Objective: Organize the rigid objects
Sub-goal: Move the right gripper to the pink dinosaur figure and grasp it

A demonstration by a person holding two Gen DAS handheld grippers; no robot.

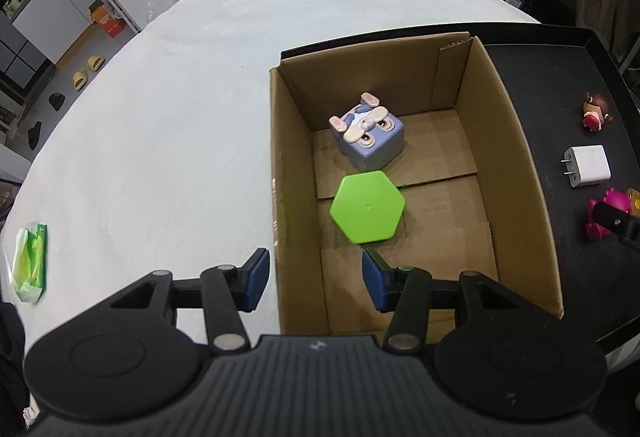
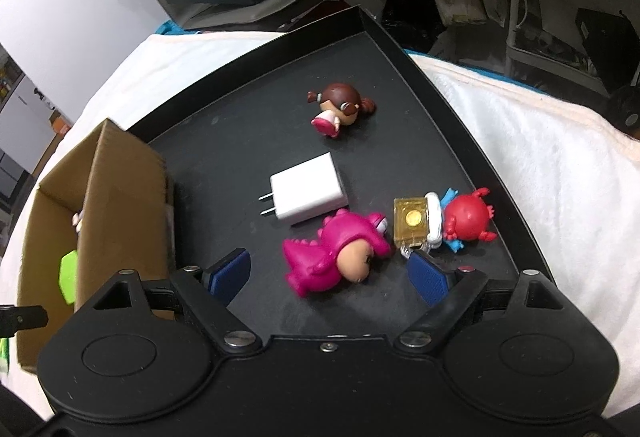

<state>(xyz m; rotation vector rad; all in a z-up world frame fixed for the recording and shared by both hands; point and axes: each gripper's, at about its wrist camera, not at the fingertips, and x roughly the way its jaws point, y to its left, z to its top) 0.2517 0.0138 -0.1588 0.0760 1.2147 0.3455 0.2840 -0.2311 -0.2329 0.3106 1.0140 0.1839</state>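
Two items sit in the cardboard box (image 1: 504,141): green hexagon (image 1: 368,211) and blue bunny cube (image 1: 370,135), with bare floor left along its right wall. Left gripper (image 1: 316,279) hangs over the box's near-left wall, jaws apart, nothing between; the hexagon is just ahead. Right gripper (image 2: 328,275) is spread wide over the black tray (image 2: 432,85), with the pink dinosaur figure (image 2: 336,251) between its pads, untouched. White charger (image 2: 308,193), red figure (image 2: 466,217) and brown-haired doll (image 2: 340,109) lie beyond. No legible writing.

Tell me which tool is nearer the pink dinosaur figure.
Right. The right tool is open directly over the pink dinosaur figure; the left tool hangs at the cardboard box, apart from it.
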